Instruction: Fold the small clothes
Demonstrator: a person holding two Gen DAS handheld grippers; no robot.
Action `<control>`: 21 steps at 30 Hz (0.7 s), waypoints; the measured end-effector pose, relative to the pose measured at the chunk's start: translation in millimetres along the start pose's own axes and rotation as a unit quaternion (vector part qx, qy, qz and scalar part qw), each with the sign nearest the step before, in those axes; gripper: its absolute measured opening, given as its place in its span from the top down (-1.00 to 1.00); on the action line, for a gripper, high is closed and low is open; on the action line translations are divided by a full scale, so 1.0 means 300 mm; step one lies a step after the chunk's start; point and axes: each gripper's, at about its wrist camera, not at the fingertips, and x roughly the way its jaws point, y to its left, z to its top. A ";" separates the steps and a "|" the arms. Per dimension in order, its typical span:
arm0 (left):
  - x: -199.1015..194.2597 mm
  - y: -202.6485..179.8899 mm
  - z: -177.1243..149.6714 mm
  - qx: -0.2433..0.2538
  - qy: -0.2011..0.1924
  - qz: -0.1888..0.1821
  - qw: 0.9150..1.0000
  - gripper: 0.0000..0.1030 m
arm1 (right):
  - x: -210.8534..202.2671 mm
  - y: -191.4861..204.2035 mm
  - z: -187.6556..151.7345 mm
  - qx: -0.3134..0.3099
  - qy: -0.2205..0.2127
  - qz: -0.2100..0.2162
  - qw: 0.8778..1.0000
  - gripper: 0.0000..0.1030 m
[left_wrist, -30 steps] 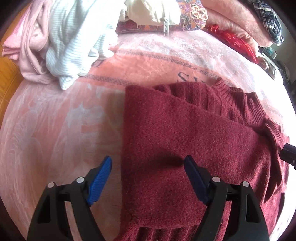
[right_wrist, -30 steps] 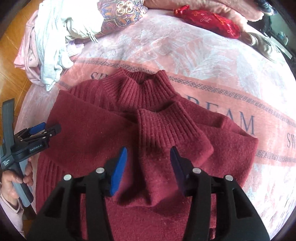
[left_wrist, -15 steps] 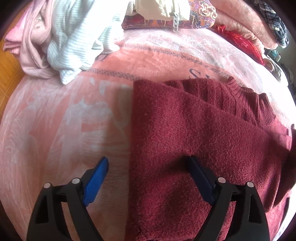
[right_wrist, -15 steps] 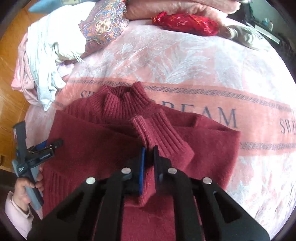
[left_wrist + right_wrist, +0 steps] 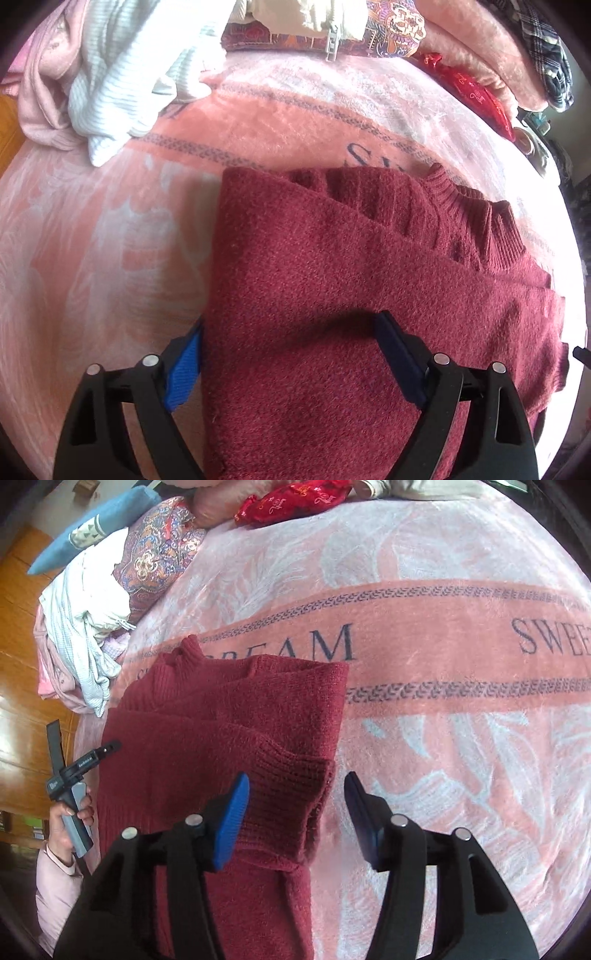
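Observation:
A dark red knitted sweater (image 5: 332, 258) lies on the pink blanket (image 5: 110, 258), its sleeves folded over the body and its ribbed collar (image 5: 476, 218) at the far side. My left gripper (image 5: 288, 326) is open and straddles the sweater's left edge, one blue pad off the cloth and one on it. In the right wrist view the sweater (image 5: 221, 720) fills the lower left. My right gripper (image 5: 295, 778) hovers at its right edge with the jaws opening. The ribbed cuff (image 5: 284, 764) lies between the pads, which no longer press on it.
A heap of pale striped and pink clothes (image 5: 122, 74) sits at the blanket's far left. Beside it are a patterned cushion (image 5: 391, 33) and a red pouch (image 5: 476, 96). A hand (image 5: 70, 812) holds the left tool over the bed's edge, above wooden floor (image 5: 22, 664). Bare blanket (image 5: 461, 757) lies to the right.
My right gripper shut on the ribbed cuff, carried it rightward to the sweater's right edge, and has parted its jaws. The left gripper stayed at the left edge.

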 end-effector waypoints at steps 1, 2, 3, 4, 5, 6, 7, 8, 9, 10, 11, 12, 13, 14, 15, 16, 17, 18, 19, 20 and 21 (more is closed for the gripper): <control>0.006 -0.006 0.000 0.001 0.000 0.000 1.000 -0.71 | 0.011 0.013 0.001 -0.008 0.002 -0.004 1.000 -0.11; 0.013 -0.012 0.003 0.005 -0.003 -0.001 1.000 -0.68 | 0.022 0.021 0.005 -0.017 0.010 -0.008 1.000 -0.02; 0.015 -0.022 0.004 0.014 -0.007 -0.004 1.000 -0.51 | 0.038 0.037 0.002 -0.027 0.021 -0.013 0.999 0.27; 0.016 -0.031 0.006 0.022 -0.008 -0.007 1.000 -0.40 | 0.049 0.041 0.004 -0.034 0.025 -0.018 0.999 0.60; 0.014 -0.038 0.008 0.029 -0.009 -0.004 1.000 -0.25 | 0.061 0.054 0.003 -0.041 0.029 -0.013 0.999 0.75; 0.011 -0.041 0.009 0.031 -0.010 -0.003 0.999 -0.03 | 0.070 0.065 0.000 -0.046 0.034 -0.003 0.998 0.94; 0.006 -0.040 0.012 0.033 -0.009 -0.007 0.999 0.08 | 0.072 0.076 -0.002 -0.049 0.033 -0.003 0.998 0.95; -0.001 -0.036 0.013 0.036 -0.011 -0.010 0.999 0.31 | 0.071 0.088 -0.004 -0.055 0.031 -0.009 0.998 0.95; -0.010 -0.029 0.016 0.038 -0.014 -0.012 0.999 0.46 | 0.067 0.100 -0.004 -0.060 0.026 -0.016 0.998 0.95; -0.022 -0.018 0.018 0.037 -0.017 -0.018 0.999 0.52 | 0.058 0.107 -0.001 -0.062 0.020 -0.018 0.998 0.97; -0.033 -0.003 0.021 0.033 -0.019 -0.025 0.999 0.60 | 0.047 0.113 0.002 -0.063 0.013 -0.017 0.998 0.98; -0.045 0.014 0.026 0.028 -0.019 -0.034 0.999 0.63 | 0.034 0.119 0.004 -0.065 0.006 -0.014 0.998 0.99; -0.057 0.033 0.032 0.022 -0.019 -0.045 0.999 0.63 | 0.023 0.121 0.007 -0.066 0.001 -0.013 0.998 1.00; -0.067 0.049 0.036 0.017 -0.020 -0.054 0.998 0.65 | 0.016 0.127 0.011 -0.066 -0.004 -0.012 0.998 1.00; -0.082 0.072 0.040 0.009 -0.022 -0.063 0.998 0.68 | 0.012 0.130 0.015 -0.068 -0.009 -0.009 0.998 1.00; -0.094 0.091 0.044 0.005 -0.029 -0.063 0.998 0.74 | 0.013 0.134 0.018 -0.068 -0.010 -0.008 0.998 1.00; -0.100 0.105 0.050 0.008 -0.035 -0.051 0.998 0.80 | 0.022 0.134 0.020 -0.067 -0.008 -0.012 0.998 1.00; -0.098 0.122 0.054 0.009 -0.040 -0.036 0.999 0.80 | 0.038 0.133 0.023 -0.065 -0.005 -0.020 0.998 1.00; -0.088 0.139 0.052 0.006 -0.041 -0.024 0.999 0.80 | 0.055 0.126 0.023 -0.062 -0.002 -0.028 0.998 1.00; -0.068 0.147 0.046 0.006 -0.034 -0.024 0.999 0.80 | 0.075 0.118 0.022 -0.061 0.005 -0.038 0.997 1.00; -0.048 0.152 0.040 0.008 -0.027 -0.020 0.999 0.78 | 0.095 0.112 0.018 -0.063 0.014 -0.051 0.997 0.98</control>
